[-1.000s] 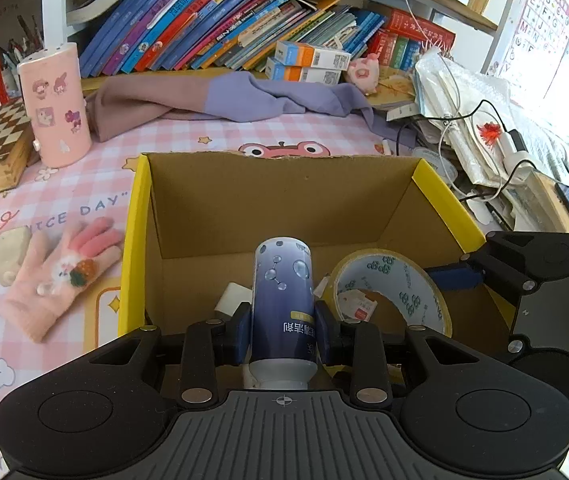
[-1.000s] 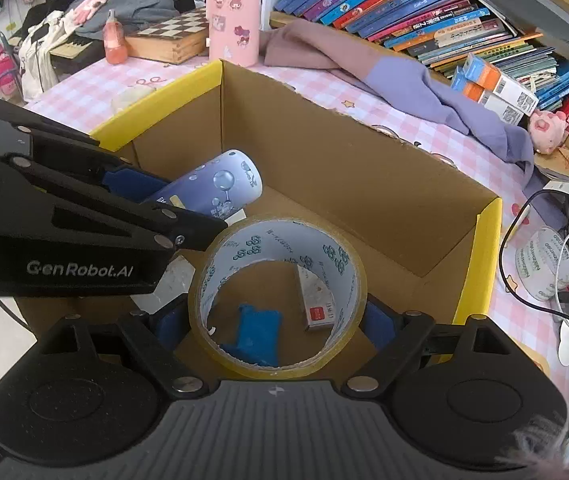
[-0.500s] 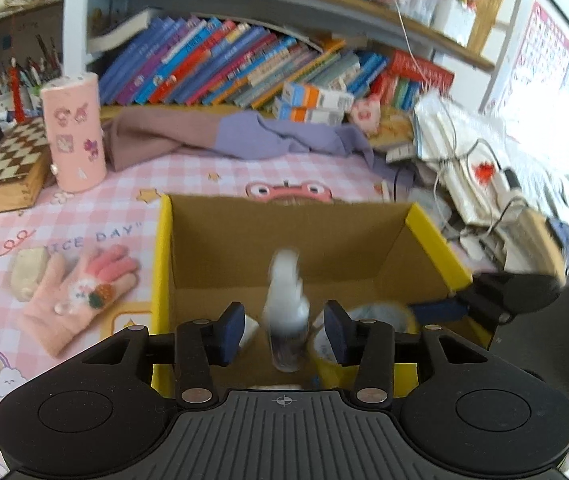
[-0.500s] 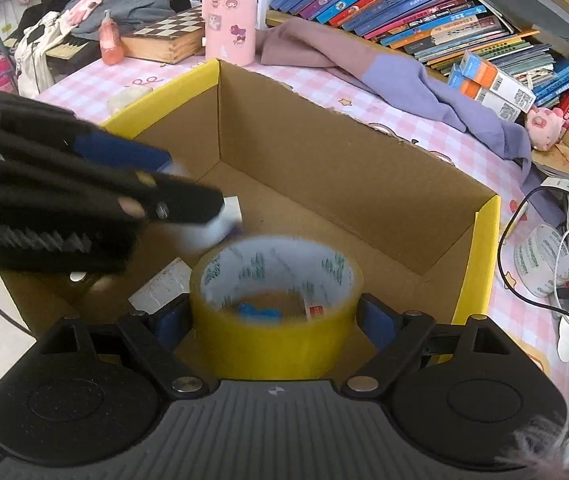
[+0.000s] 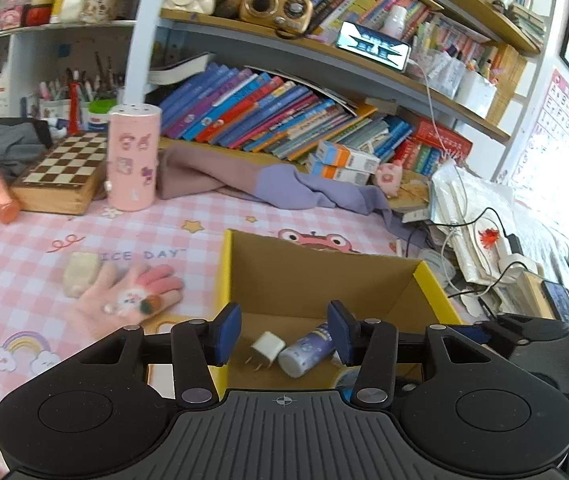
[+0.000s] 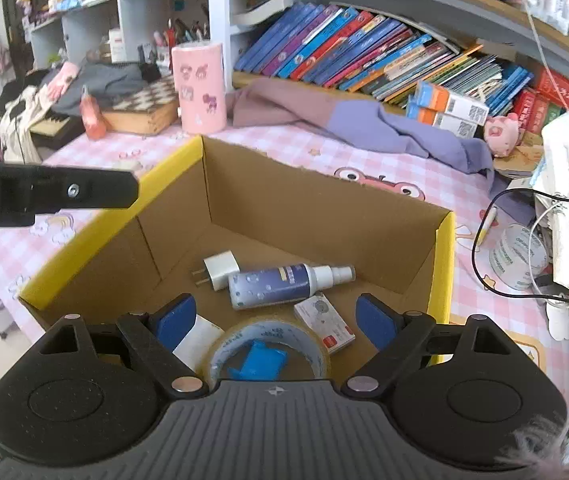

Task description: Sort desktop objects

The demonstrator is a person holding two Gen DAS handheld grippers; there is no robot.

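Left wrist view: pink glove lies on the checked cloth, then my left gripper — jaws opening, nothing between them — above the cardboard box. Inside lie the white plug, spray bottle and tape roll. My right gripper gapes empty over the tape.

Bright daylight, window glare blown out at right; sharp focus, fisheye-bent edges.

Spray bottle dropped from opening left gripper; tape roll released into box
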